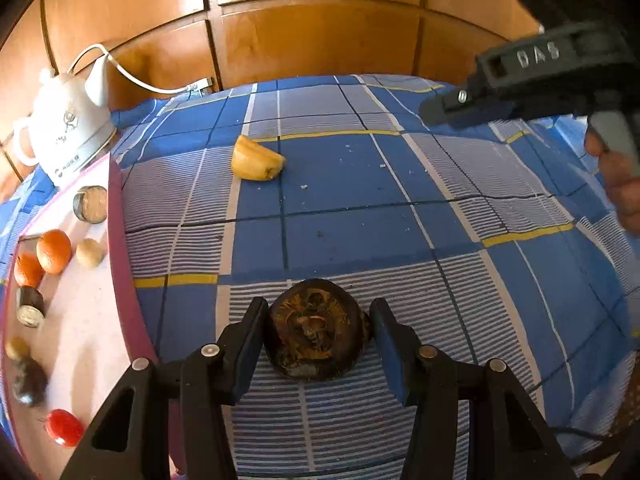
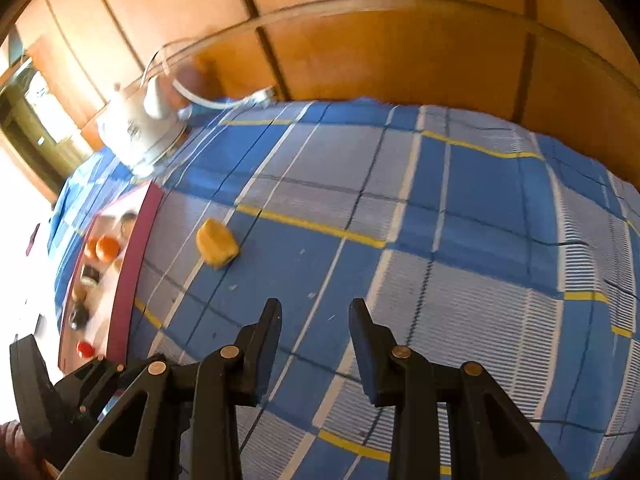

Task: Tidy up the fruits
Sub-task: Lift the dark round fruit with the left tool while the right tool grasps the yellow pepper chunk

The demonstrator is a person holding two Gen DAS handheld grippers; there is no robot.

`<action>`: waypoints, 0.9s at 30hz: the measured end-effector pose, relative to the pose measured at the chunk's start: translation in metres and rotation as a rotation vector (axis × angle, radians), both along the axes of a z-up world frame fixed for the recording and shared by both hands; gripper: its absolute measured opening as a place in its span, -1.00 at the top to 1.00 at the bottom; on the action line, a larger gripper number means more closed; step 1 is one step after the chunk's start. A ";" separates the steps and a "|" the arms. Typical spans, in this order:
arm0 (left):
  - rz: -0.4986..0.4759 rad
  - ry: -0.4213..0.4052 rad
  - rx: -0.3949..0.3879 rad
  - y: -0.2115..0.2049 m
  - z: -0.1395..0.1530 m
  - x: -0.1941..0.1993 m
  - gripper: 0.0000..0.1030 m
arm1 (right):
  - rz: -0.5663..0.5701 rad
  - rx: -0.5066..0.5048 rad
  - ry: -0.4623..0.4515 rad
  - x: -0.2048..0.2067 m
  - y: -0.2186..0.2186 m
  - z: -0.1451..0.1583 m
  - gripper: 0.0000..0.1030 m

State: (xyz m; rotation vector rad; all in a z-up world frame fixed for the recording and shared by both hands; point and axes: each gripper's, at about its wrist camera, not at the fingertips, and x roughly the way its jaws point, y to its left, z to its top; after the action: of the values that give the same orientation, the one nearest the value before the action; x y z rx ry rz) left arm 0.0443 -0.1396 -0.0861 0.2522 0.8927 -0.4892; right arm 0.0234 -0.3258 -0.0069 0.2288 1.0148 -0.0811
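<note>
left gripper (image 1: pixel 318 334) — clamping dark fruit (image 1: pixel 316 330), checked cloth (image 1: pixel 360 208)

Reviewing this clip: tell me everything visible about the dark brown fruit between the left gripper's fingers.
The dark brown fruit is roundish and flattened, with a glossy dark rim and a rough, fibrous brown-orange face turned toward the camera. It looks dried or husked. It lies on the blue checked cloth, between the fingers of the left gripper. The left finger seems to touch its side; the right one stands beside it, and contact there is unclear. Nothing else touches it. It is outside the pink-rimmed tray, and the right wrist view does not show it.
</note>
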 end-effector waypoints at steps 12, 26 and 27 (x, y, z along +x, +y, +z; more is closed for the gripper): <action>-0.024 -0.053 -0.021 0.004 -0.004 -0.008 -0.03 | 0.264 -0.048 0.033 0.043 0.062 -0.008 0.05; -0.034 -0.084 -0.022 0.005 -0.006 -0.019 -0.03 | 0.374 -0.233 0.151 0.123 0.101 -0.050 0.01; -0.034 -0.084 -0.023 0.005 -0.006 -0.019 -0.03 | 0.375 -0.227 0.158 0.124 0.100 -0.053 0.01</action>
State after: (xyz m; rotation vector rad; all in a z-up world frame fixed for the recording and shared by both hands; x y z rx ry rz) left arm 0.0250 -0.1348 -0.0924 0.2655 0.8020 -0.5163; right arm 0.1474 -0.2256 -0.0602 -0.1787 1.1803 0.1281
